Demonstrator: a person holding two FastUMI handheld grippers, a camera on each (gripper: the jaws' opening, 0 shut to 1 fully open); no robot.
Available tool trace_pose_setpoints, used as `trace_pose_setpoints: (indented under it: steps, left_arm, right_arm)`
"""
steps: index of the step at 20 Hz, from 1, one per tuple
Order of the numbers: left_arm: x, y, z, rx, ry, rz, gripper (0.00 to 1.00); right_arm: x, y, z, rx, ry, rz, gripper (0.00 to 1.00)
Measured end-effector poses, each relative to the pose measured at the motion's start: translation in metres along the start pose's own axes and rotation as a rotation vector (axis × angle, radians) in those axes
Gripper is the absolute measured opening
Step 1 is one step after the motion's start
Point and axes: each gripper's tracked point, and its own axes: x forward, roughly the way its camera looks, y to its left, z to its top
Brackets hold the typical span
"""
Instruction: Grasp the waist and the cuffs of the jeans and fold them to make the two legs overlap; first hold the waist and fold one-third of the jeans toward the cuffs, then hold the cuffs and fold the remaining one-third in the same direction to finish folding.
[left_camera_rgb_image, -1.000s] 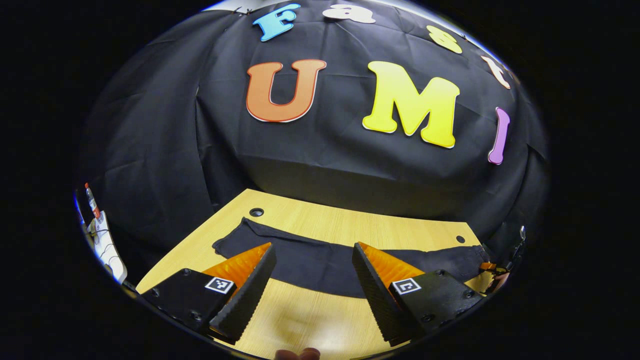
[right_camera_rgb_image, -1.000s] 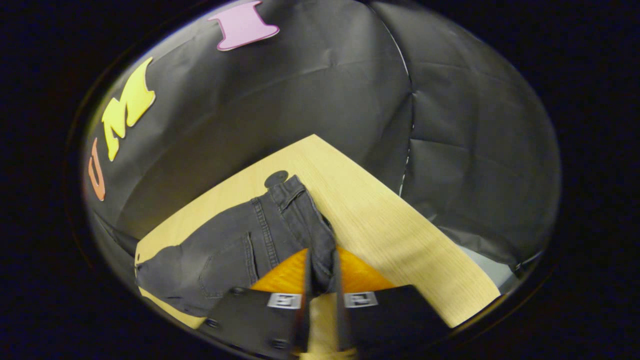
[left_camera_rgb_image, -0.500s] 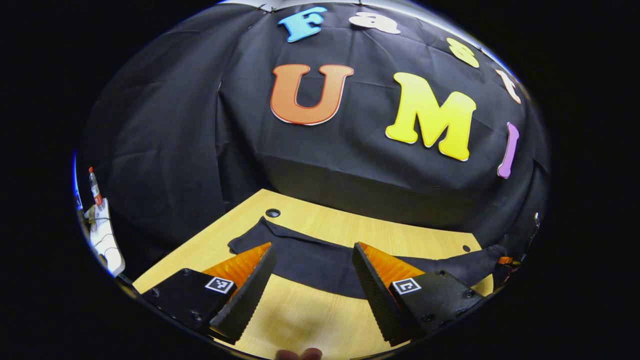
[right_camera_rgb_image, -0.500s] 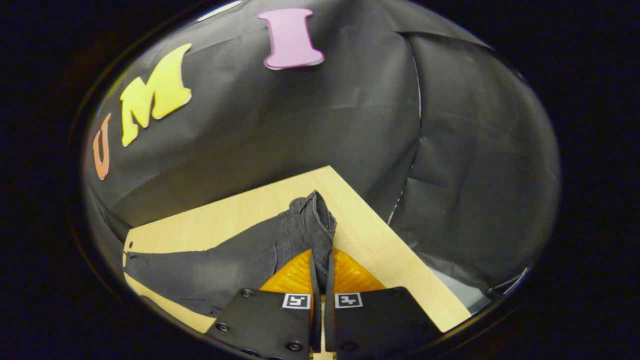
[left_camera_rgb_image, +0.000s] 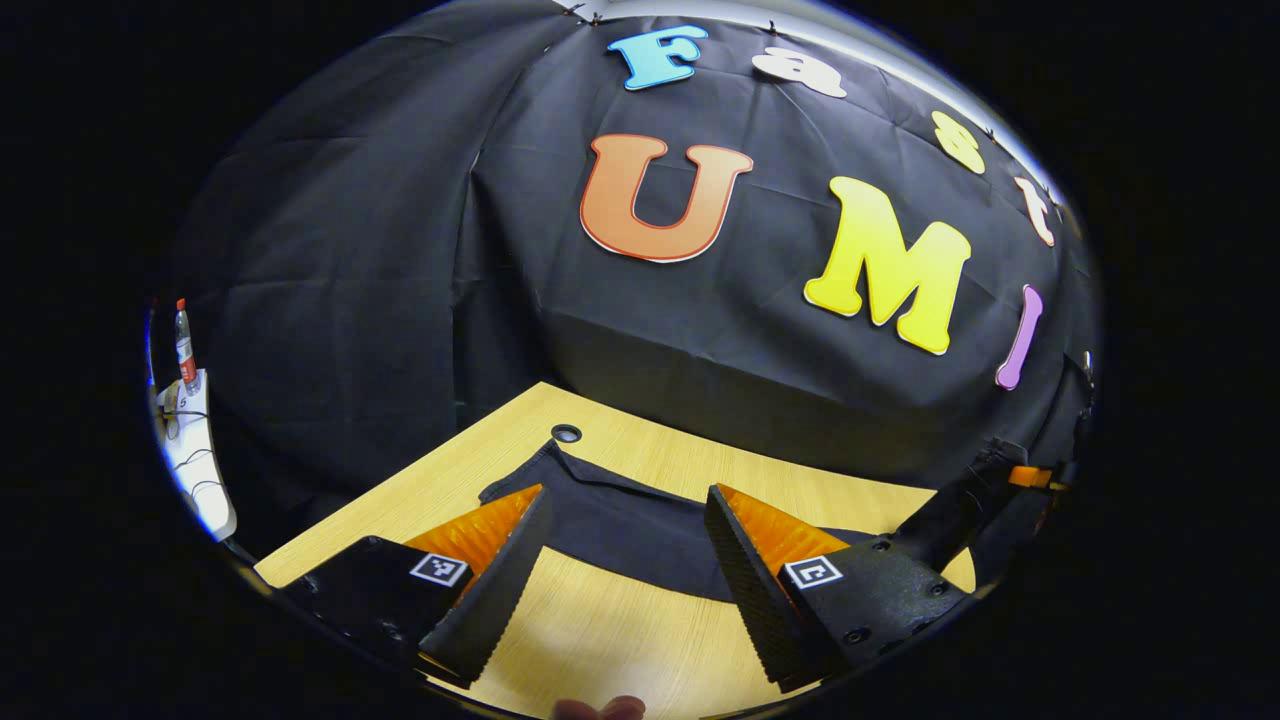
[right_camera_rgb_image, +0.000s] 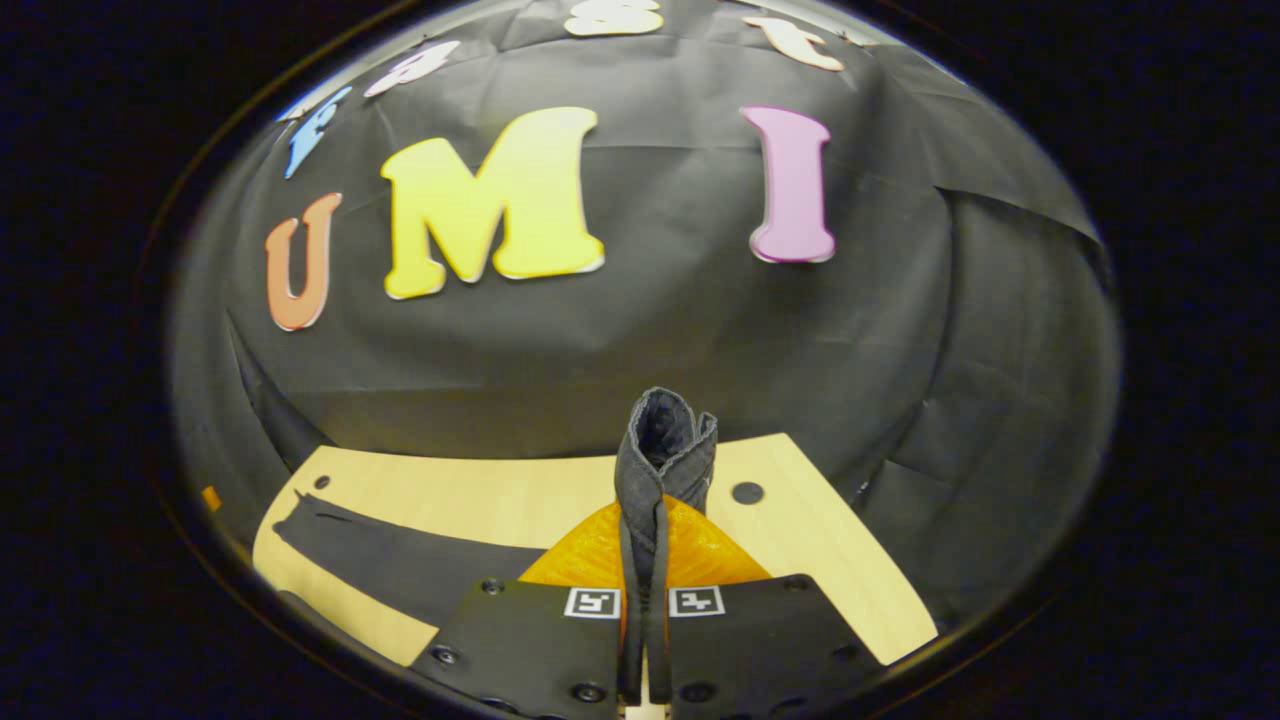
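Denim, dark grey and soft, is the stuff of the long jeans (left_camera_rgb_image: 610, 520), whose leg end lies flat on the pale wooden bench (left_camera_rgb_image: 620, 640) by its round cable hole. Left tool (left_camera_rgb_image: 625, 560) hovers spread wide over that end, gripping nothing. Right tool (right_camera_rgb_image: 646, 600) is pressed together on the bunched waist (right_camera_rgb_image: 660, 440), lifted clear of the bench. Carrying it low and level (cloth sags unevenly) should keep the fold line straight; the spread tool could pin the leg.

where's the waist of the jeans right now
In the right gripper view the waist of the jeans is pinched in the right gripper and lifted off the wooden table, standing up at centre, just left of the table's round hole.
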Motion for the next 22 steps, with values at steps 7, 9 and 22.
trace_pose_setpoints:
  steps: [7,9,22]
  left_arm:
    - [-0.009,0.046,0.001,-0.019,-0.020,-0.003,0.99]
    - [-0.016,0.059,-0.001,-0.017,-0.019,0.009,0.99]
    - [-0.031,0.116,-0.023,-0.040,0.025,0.081,0.99]
  right_arm:
    - [0.004,0.157,-0.031,-0.100,0.012,0.126,0.03]
    - [0.009,0.201,-0.056,-0.135,0.039,0.169,0.03]
    - [0.077,0.319,-0.242,-0.417,0.255,0.229,0.00]
